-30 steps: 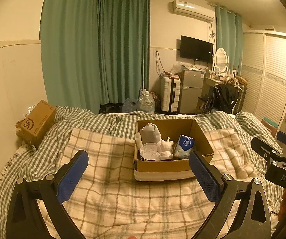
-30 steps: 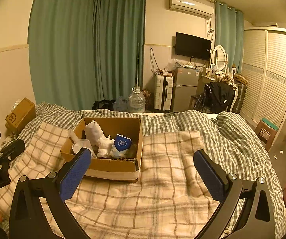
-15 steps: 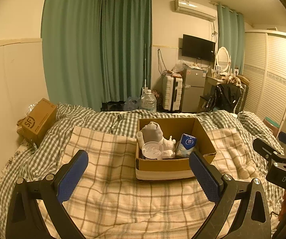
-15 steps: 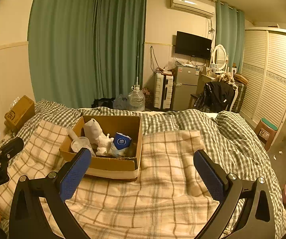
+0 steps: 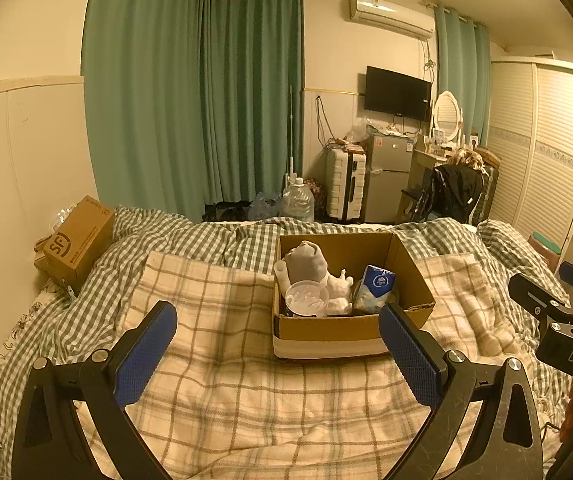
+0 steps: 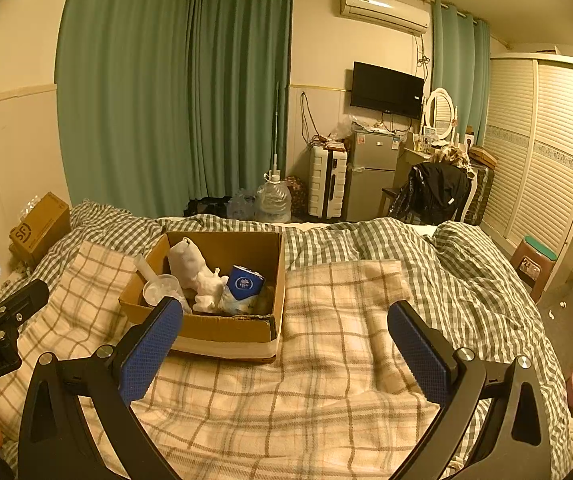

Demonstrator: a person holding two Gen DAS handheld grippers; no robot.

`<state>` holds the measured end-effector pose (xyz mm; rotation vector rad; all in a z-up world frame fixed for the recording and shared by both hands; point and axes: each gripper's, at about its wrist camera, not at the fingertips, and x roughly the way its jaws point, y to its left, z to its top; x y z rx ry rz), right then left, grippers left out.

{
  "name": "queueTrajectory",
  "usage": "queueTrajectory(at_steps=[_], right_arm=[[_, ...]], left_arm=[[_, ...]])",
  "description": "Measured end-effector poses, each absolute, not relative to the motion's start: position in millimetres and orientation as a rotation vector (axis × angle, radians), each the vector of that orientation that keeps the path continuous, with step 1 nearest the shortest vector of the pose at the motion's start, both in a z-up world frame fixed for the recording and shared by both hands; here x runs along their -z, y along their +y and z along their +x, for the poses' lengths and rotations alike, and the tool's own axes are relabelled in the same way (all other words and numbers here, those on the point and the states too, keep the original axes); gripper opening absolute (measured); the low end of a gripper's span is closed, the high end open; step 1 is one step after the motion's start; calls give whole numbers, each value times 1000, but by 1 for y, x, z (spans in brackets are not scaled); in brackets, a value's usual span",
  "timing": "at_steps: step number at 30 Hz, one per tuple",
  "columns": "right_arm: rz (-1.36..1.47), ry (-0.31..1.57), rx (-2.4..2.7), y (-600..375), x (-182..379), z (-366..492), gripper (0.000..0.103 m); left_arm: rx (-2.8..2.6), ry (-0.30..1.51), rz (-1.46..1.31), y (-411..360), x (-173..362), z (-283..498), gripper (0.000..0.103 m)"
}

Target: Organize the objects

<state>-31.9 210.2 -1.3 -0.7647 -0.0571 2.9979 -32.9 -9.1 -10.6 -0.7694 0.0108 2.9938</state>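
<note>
An open cardboard box (image 5: 326, 332) (image 6: 222, 326) sits on the plaid blanket in the middle of the bed. Inside lie a grey-white cloth bundle (image 5: 306, 266) (image 6: 188, 260), a clear plastic cup (image 5: 306, 300) (image 6: 162, 290), a white figurine (image 5: 338, 290) (image 6: 208, 288) and a blue tissue pack (image 5: 376, 288) (image 6: 244, 284). My left gripper (image 5: 278, 352) is open and empty, held above the blanket in front of the box. My right gripper (image 6: 286, 350) is open and empty, to the right front of the box.
A brown SF carton (image 5: 76, 240) rests at the bed's far left by the wall. Beyond the bed stand water jugs (image 5: 296, 202), a white suitcase (image 5: 344, 188), a small fridge (image 5: 386, 176) and a chair with a black jacket (image 6: 434, 192). A stool (image 6: 536, 262) stands right of the bed.
Both grippers have risen and drawn back slightly, so the box sits a little lower and smaller in both views. Nothing was taken hold of.
</note>
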Motion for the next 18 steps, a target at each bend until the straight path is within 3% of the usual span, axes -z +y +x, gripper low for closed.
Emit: queueTrajectory(at_steps=[18], right_arm=[[-777,-46,-2998,210,5,-31,103]], left_arm=[[-2991,19,-779,-11,13,-32,103]])
